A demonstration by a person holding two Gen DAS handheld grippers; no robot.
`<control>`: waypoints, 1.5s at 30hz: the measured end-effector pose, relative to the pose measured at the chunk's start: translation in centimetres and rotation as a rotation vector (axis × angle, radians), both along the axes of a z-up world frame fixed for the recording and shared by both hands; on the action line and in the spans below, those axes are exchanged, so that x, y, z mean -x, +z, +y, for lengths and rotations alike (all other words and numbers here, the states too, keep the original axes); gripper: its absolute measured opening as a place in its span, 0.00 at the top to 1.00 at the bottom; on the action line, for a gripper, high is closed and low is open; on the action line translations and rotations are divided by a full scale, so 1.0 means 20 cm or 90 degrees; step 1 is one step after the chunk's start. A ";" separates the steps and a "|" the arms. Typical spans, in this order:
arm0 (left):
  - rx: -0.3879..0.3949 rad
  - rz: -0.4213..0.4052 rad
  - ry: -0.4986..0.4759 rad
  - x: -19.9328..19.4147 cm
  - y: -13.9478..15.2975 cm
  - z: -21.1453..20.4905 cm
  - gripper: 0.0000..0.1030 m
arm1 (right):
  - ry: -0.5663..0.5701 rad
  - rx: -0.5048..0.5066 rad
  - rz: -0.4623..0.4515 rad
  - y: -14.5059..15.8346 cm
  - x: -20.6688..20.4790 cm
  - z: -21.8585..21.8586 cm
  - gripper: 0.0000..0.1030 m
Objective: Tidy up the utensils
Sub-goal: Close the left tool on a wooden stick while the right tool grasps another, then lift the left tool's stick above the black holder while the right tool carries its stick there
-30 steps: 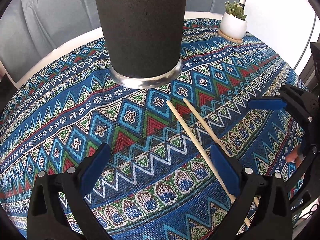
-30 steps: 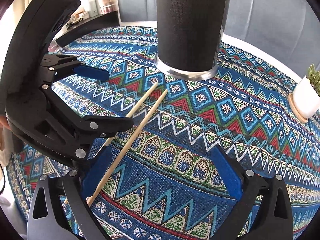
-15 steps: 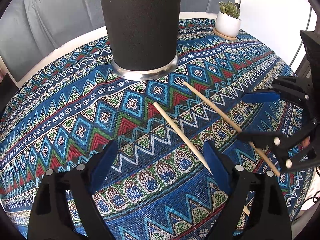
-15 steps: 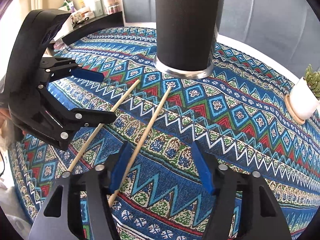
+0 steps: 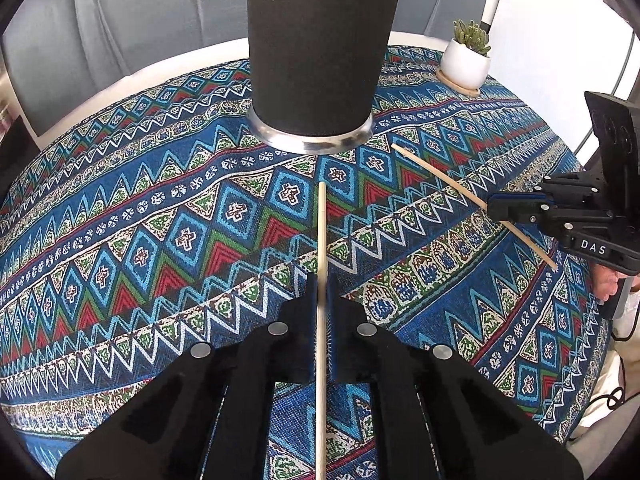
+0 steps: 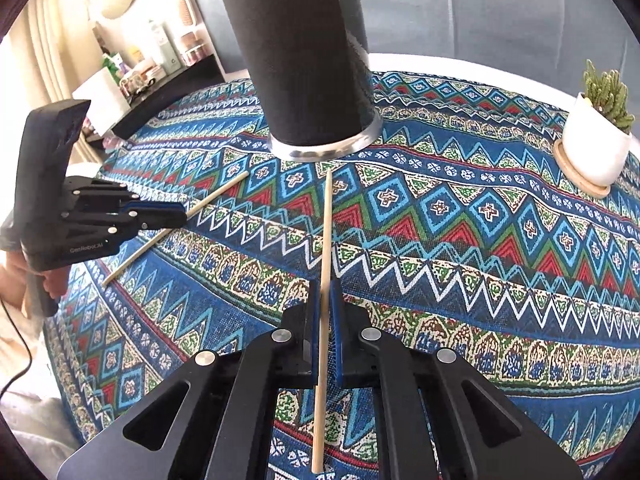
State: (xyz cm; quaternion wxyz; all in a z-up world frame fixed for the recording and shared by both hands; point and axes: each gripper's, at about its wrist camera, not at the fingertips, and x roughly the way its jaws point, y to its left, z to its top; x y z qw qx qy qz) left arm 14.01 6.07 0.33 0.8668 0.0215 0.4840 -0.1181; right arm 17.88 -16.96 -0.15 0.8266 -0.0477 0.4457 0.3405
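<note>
The left tongs (image 5: 321, 294) are clamped on one chopstick (image 5: 321, 240), and the right tongs (image 6: 326, 300) are clamped on the other chopstick (image 6: 325, 248). Each stick points toward the black cup (image 5: 316, 48), which stands upright just ahead on the patterned surface (image 5: 160, 240).

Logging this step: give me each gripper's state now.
Left gripper: closed on a chopstick.
Right gripper: closed on the other chopstick.
</note>
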 end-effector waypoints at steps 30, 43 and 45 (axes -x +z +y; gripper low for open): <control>-0.012 -0.147 0.036 -0.02 0.50 0.06 0.95 | -0.042 -0.125 -0.171 0.66 -0.03 -0.22 0.95; 0.024 -0.274 0.032 -0.12 0.87 0.06 0.95 | -0.039 -0.276 -0.221 0.92 -0.28 -0.11 0.95; 0.033 -0.290 0.031 -0.15 0.91 0.07 0.95 | -0.033 -0.297 -0.227 0.93 -0.32 -0.09 0.95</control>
